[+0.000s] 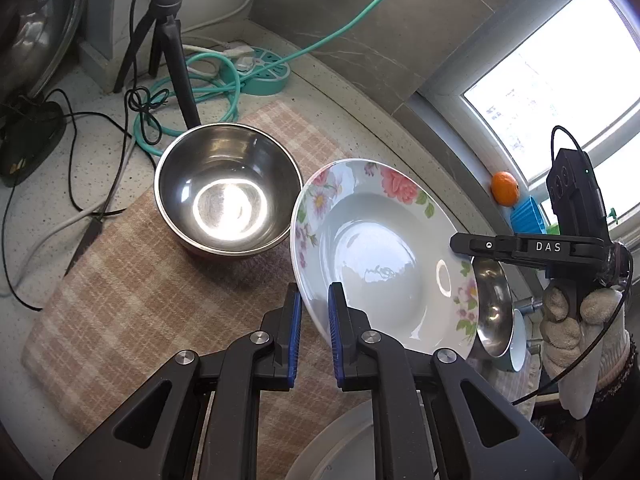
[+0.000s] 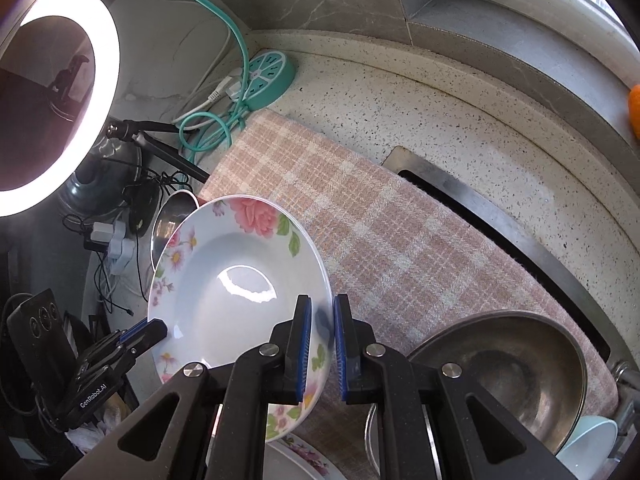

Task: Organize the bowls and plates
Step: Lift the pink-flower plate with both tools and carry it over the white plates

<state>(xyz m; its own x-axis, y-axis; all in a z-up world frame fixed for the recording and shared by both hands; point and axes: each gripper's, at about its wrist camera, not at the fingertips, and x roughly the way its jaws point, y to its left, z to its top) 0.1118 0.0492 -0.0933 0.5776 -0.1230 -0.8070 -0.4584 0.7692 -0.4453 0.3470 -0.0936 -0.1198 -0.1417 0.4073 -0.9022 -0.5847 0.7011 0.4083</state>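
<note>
Porcelain floral plate (image 1: 380, 256) hangs tilted at frame centre above my checked cloth (image 1: 132, 304), left claw (image 1: 315, 344) and right claw (image 2: 320, 344) each pinching opposite rims to steady it, beside the steel bowl (image 1: 228, 192).

Plates: one floral plate (image 1: 380, 256) held up on edge, plus part of a second floral one (image 2: 304, 454) and a plain pale one (image 1: 340, 452) at the lower edge of each view. Bowls: two steel bowls (image 1: 228, 192) (image 2: 508, 372), one pale blue bowl (image 2: 588, 444). Other: two grippers (image 1: 314, 340) (image 2: 322, 348), one plaid cloth (image 1: 132, 304), one ring light (image 2: 60, 100), one tripod (image 1: 168, 40), one teal power strip (image 2: 266, 76), one orange (image 1: 505, 189).
</note>
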